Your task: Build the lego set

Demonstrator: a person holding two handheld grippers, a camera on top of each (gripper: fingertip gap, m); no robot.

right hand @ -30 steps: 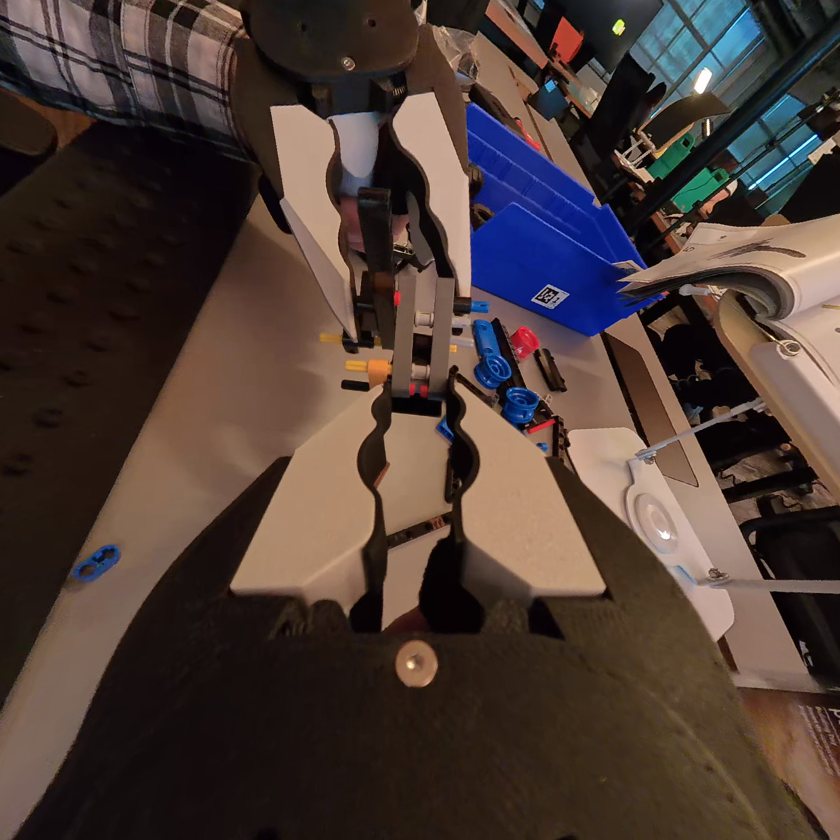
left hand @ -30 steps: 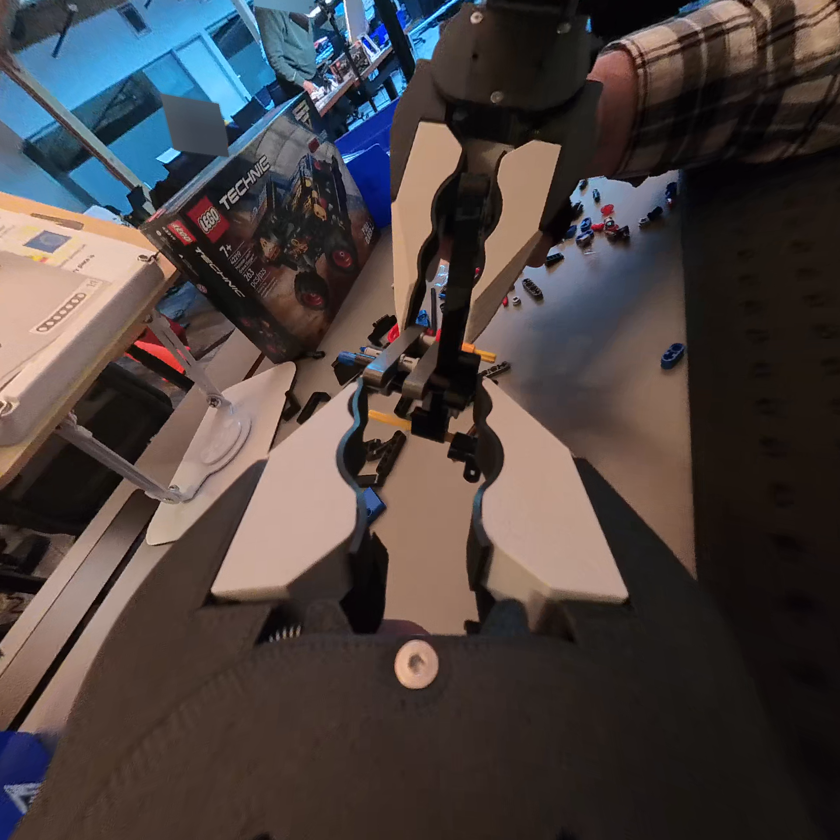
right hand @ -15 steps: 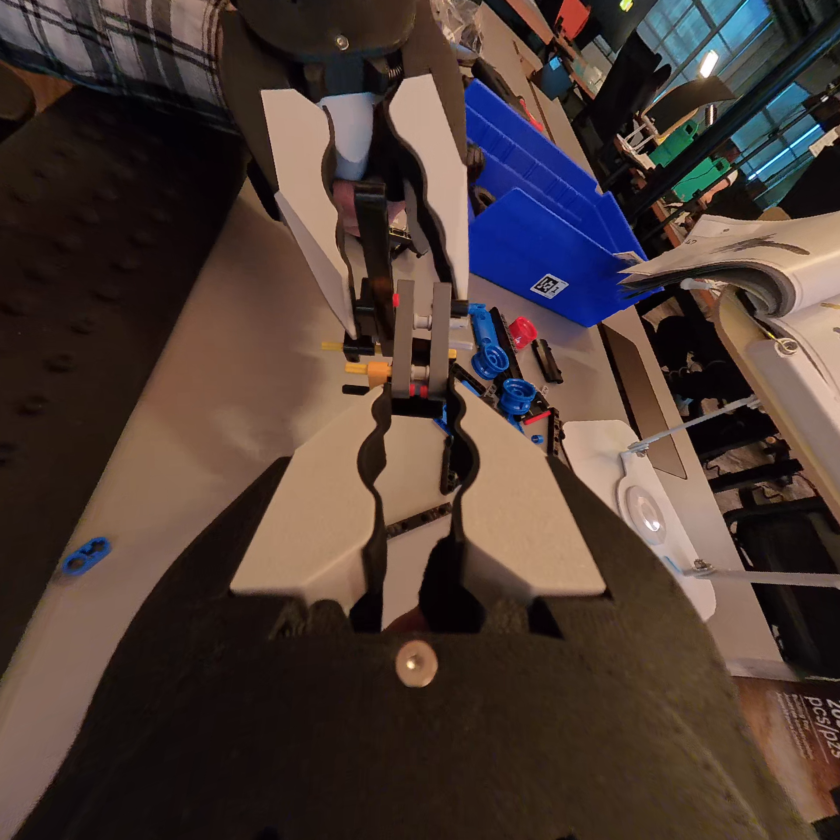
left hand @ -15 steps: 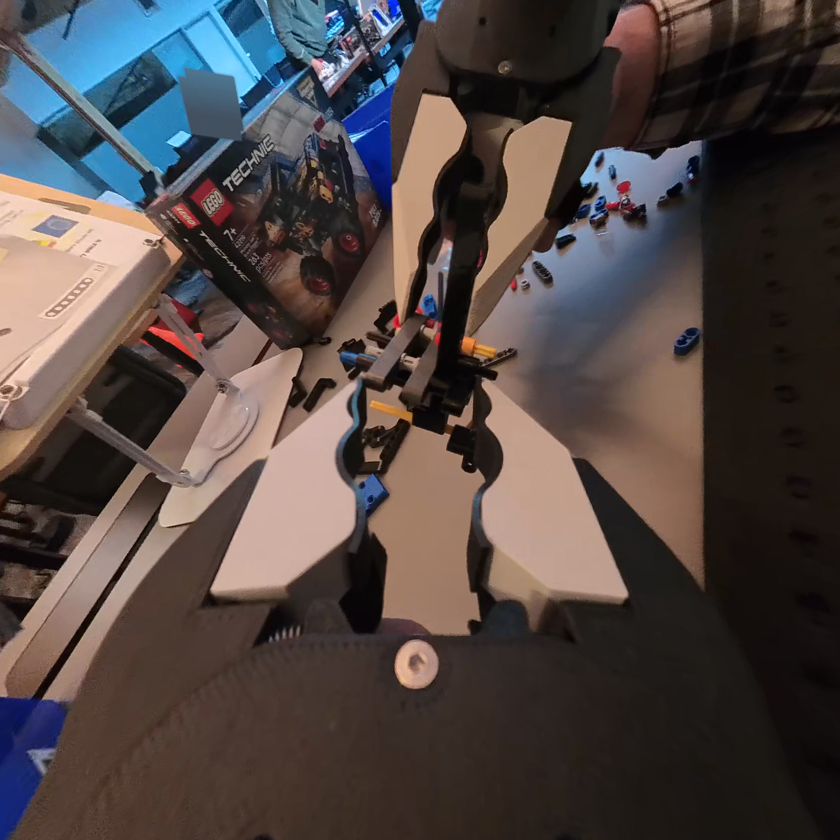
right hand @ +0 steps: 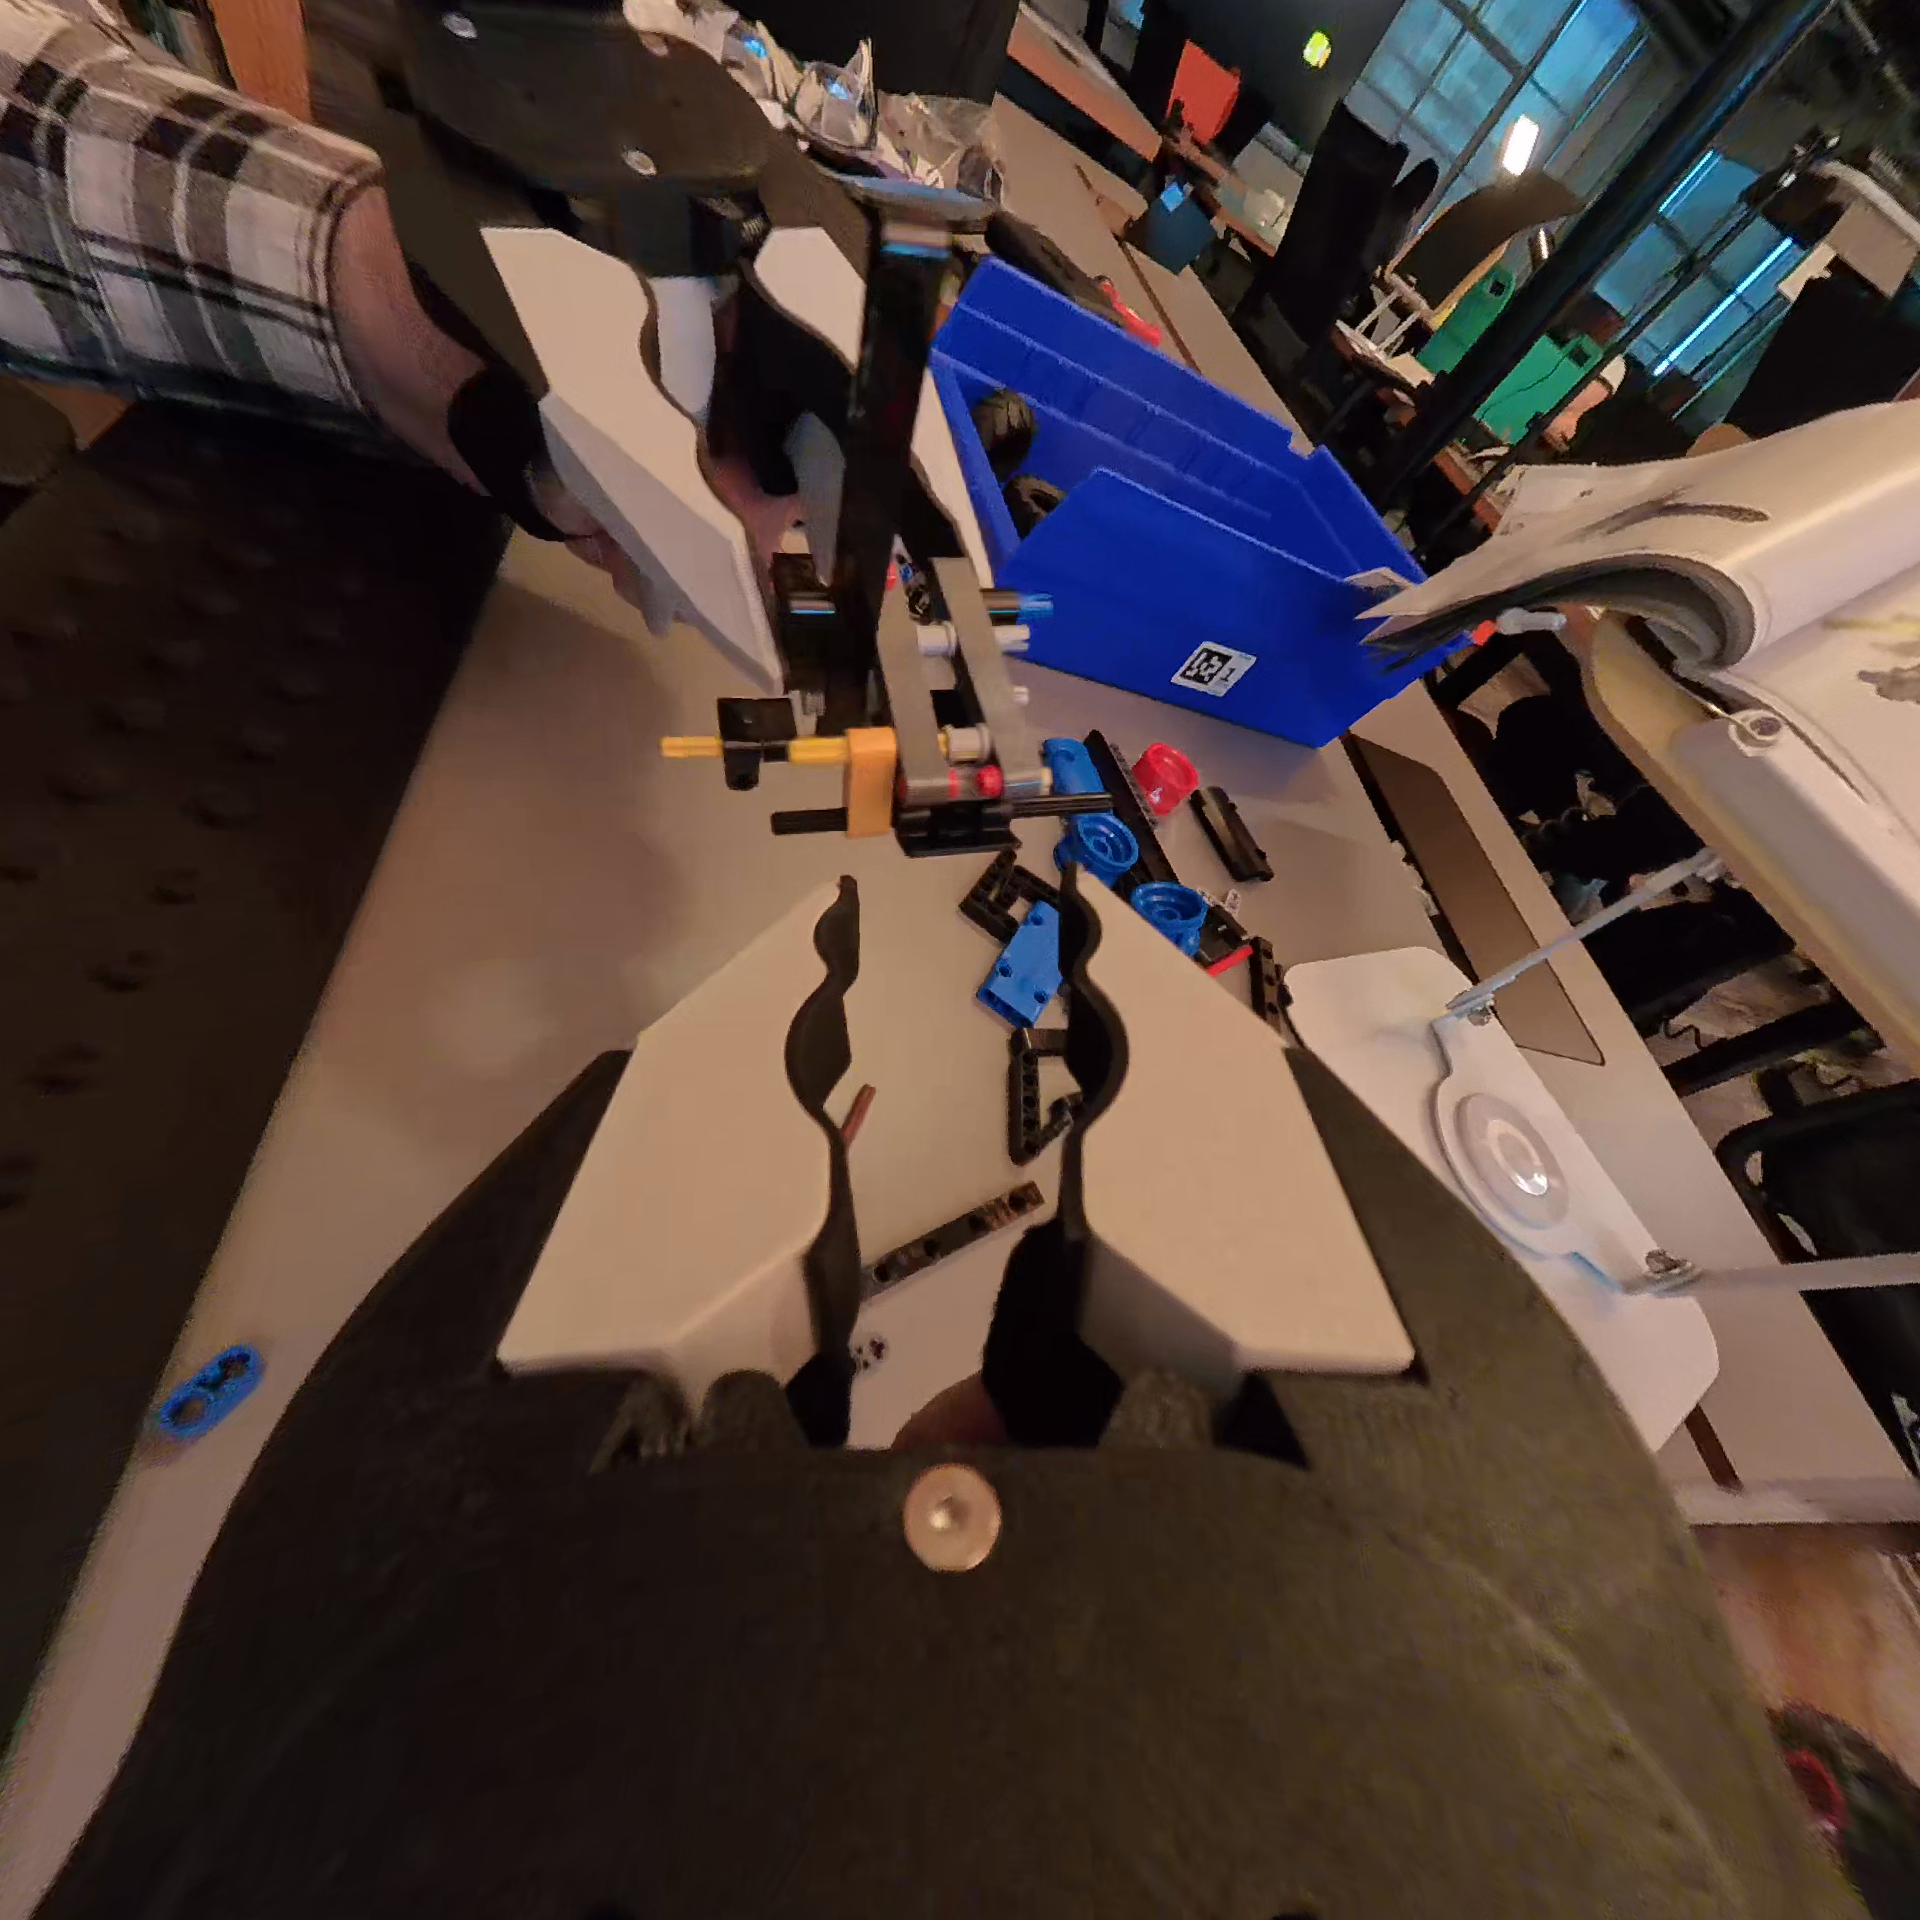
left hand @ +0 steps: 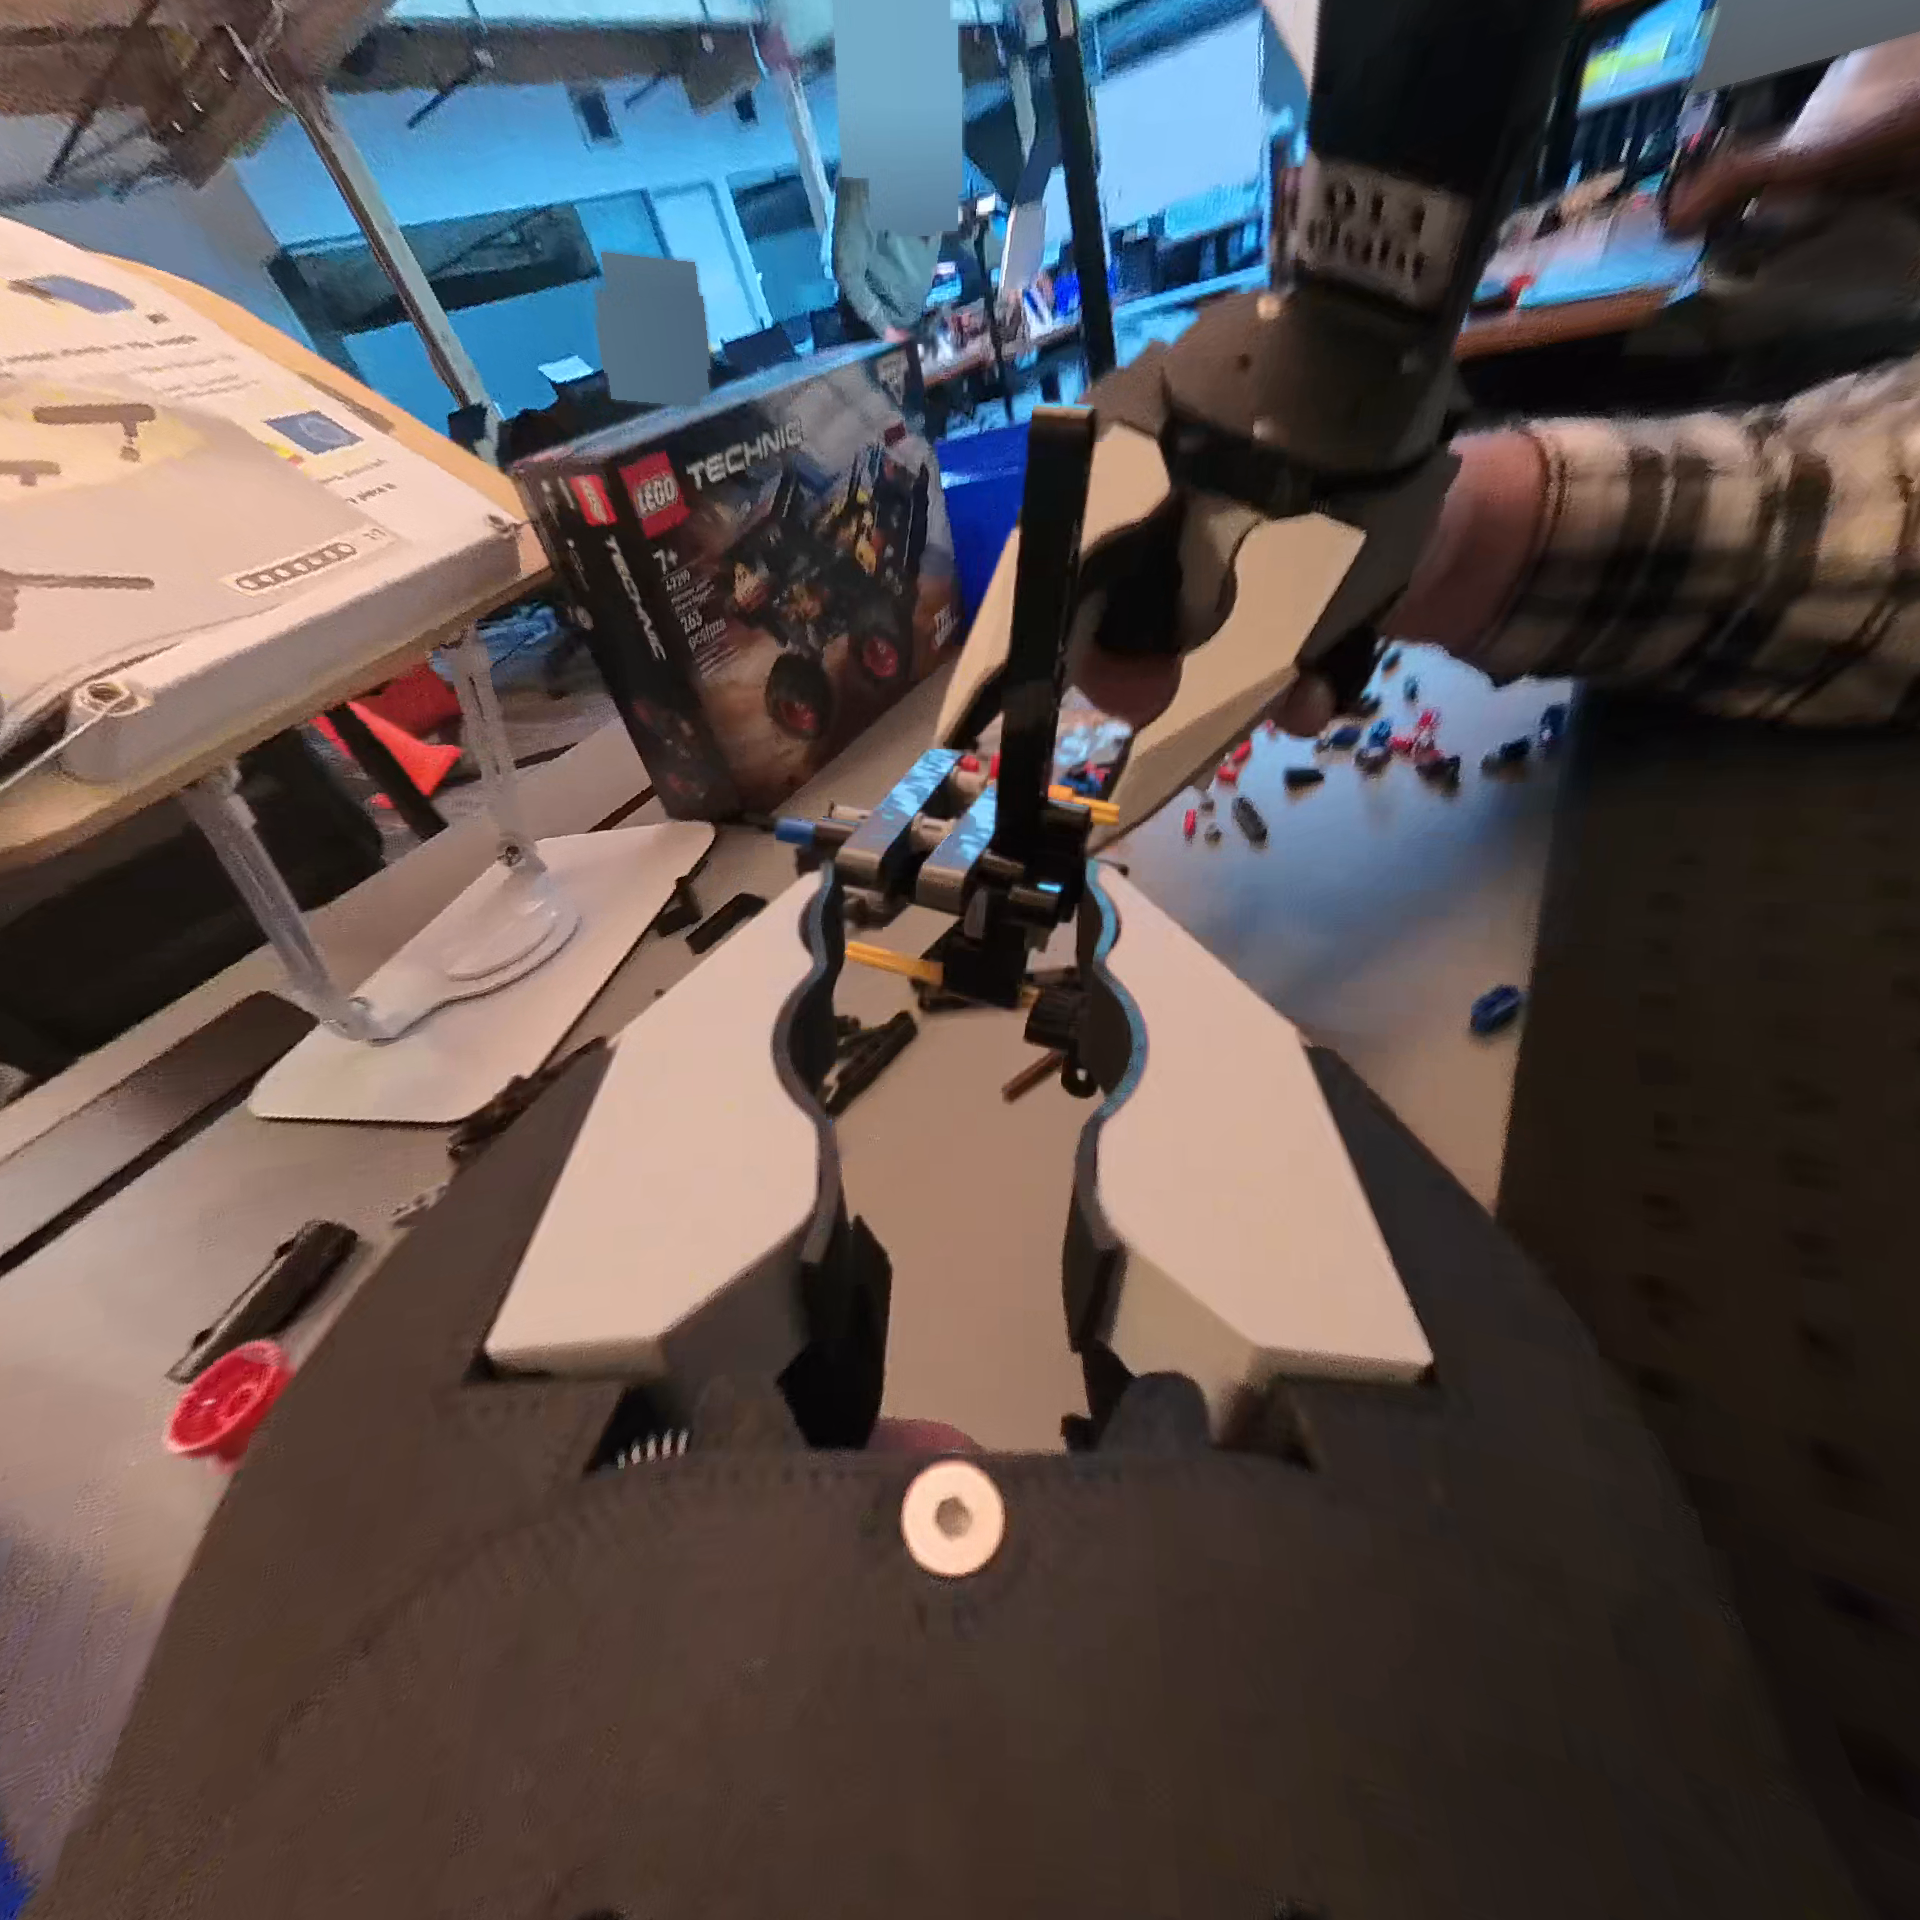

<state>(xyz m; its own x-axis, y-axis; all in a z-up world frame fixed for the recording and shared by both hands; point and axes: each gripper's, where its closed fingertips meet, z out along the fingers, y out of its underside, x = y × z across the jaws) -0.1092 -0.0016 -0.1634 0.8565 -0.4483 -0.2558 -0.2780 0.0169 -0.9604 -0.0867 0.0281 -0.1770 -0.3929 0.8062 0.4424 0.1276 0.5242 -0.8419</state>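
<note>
A partly built lego assembly (left hand: 971, 873) of grey beams, black connectors and yellow axles has a long black beam (left hand: 1039, 623) standing up from it. My left gripper (left hand: 961, 899) is shut on the assembly at its fingertips and holds it above the grey table (left hand: 1320, 935). In the right wrist view the assembly (right hand: 914, 748) hangs from the left gripper (right hand: 862, 613). My right gripper (right hand: 961, 894) is open and empty, a little short of the assembly. It also shows in the left wrist view (left hand: 1049, 769), behind the beam.
The lego box (left hand: 748, 603) and an instruction booklet on a stand (left hand: 208, 499) stand at the left. A blue bin (right hand: 1174, 540) is beyond the assembly. Loose blue, black and red pieces (right hand: 1101, 842) lie under it. A dark mat (left hand: 1714, 1143) borders the table. About 5 centimeters separates my left fingertips from my right.
My right gripper has opened, let go of the assembly and drawn back. The left gripper keeps hold of the assembly and has tilted up.
</note>
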